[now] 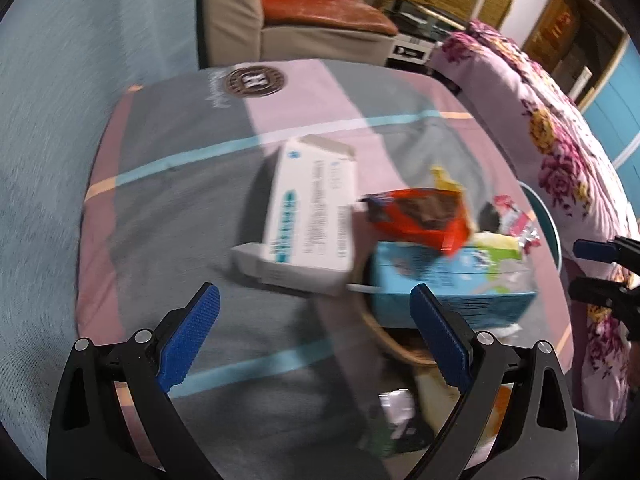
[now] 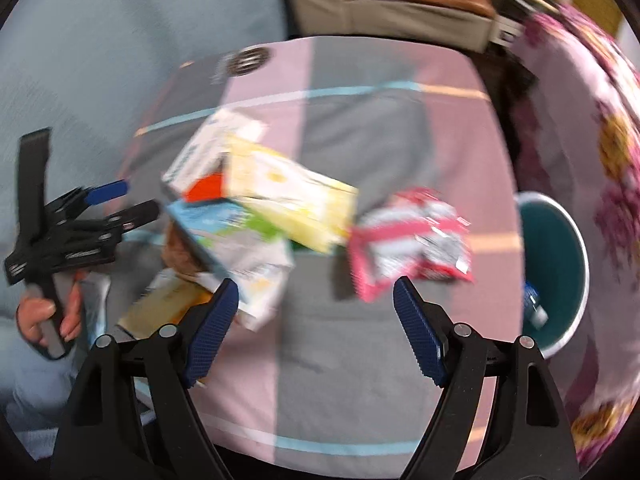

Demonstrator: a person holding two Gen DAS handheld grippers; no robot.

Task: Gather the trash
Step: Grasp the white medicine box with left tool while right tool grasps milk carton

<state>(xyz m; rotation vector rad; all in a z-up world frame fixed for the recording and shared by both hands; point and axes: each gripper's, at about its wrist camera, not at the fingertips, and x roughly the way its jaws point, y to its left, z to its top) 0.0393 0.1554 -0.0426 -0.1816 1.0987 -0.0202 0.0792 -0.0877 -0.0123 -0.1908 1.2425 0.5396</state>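
Right tool (image 2: 316,316): blue-padded fingers spread wide, nothing between them, touching nothing. It hovers over the desk (image 2: 360,360), which is covered in a pink/grey striped cloth, aimed at the gap just in front of the pink-and-silver crinkled foil wrapper (image 2: 408,240).

Left tool (image 1: 316,332): also spread wide and empty, hovering near the pile; seen from the right wrist camera it sits left of the wrapper, well apart.

Trash relative to that wrapper: pale yellow cardboard carton (image 2: 292,196) just left, touching or nearly so; light-blue carton (image 1: 448,280) and white box with teal print (image 1: 312,216) further left, stacked loosely with a red-orange snack bag (image 1: 420,216) on top. Teal round bin with white rim (image 2: 560,268) sits right of the wrapper, off the desk edge.

Handling, my read: wrapper is light, limp and slick, so pinch a crumpled fold or edge, not the flat face. Cartons are light and crushable; grip across the narrow side. Frames are motion-blurred, so contacts in the pile are uncertain.
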